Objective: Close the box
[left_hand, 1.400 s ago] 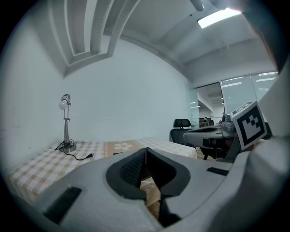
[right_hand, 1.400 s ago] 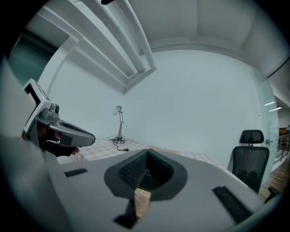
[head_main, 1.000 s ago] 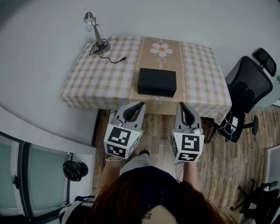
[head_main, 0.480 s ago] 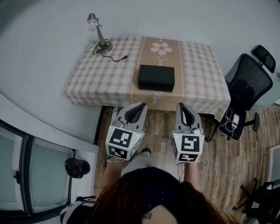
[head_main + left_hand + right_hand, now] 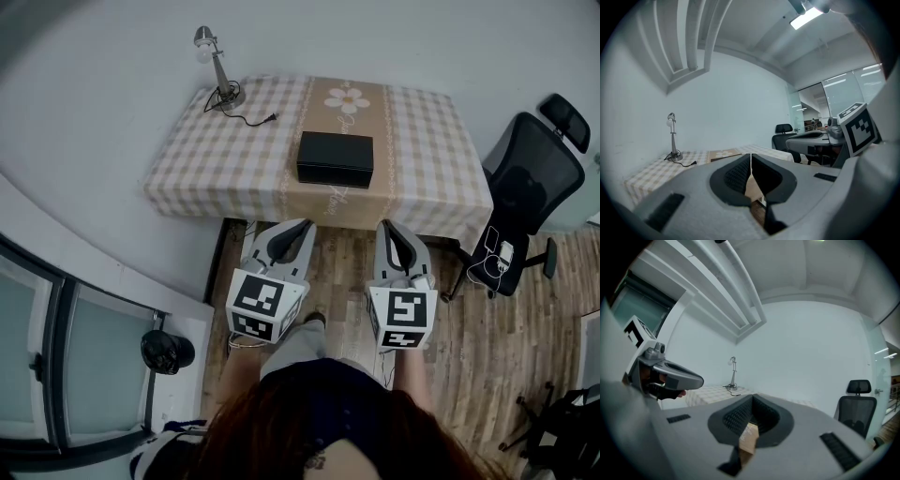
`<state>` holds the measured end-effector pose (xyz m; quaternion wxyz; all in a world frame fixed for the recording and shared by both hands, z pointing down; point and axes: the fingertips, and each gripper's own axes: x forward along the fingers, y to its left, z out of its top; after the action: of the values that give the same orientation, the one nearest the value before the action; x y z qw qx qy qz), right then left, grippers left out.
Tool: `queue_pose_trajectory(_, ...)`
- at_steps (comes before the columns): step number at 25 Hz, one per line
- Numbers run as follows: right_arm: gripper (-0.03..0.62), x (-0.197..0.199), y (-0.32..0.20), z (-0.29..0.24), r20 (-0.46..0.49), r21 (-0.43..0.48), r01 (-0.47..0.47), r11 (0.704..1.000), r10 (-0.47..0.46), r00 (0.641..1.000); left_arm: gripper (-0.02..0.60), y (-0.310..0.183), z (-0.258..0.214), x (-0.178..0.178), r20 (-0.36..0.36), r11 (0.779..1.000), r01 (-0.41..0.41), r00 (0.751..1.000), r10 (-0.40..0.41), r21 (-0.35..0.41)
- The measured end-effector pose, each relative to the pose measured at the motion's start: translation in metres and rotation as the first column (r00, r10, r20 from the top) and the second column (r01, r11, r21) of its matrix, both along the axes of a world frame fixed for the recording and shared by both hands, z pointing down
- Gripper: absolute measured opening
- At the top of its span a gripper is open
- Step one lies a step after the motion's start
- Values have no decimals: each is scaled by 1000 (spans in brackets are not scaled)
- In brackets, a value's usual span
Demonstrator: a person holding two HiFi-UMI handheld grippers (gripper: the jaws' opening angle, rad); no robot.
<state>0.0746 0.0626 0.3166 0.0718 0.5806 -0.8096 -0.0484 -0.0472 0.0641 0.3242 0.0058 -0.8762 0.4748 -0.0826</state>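
A black box [image 5: 336, 158] lies flat on the checked table [image 5: 225, 150], on the tan runner, with its lid down. Both grippers hang over the wooden floor in front of the table's near edge, well short of the box. My left gripper [image 5: 301, 226] is shut with nothing between its jaws, which meet in a thin line in the left gripper view [image 5: 751, 156]. Beside it, my right gripper [image 5: 386, 226] is also shut and holds nothing [image 5: 752, 397]. The box does not show plainly in either gripper view.
A desk lamp [image 5: 214, 61] with a loose cord stands at the table's far left corner. A black office chair [image 5: 530, 178] is to the right of the table. On the floor at the left sits a round black object [image 5: 167, 350], by a glass partition.
The table and box sit slightly higher in the head view. Both gripper views have tilted upward, showing less table and more wall. Both grippers stay shut.
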Motion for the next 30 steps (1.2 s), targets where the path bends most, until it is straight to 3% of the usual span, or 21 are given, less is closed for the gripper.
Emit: queue_pose_trajectory(30,17,-6,71,17,12,-4,25,1000,-25,1000,29,80,5,1,12,1000,-3,1000,2,31)
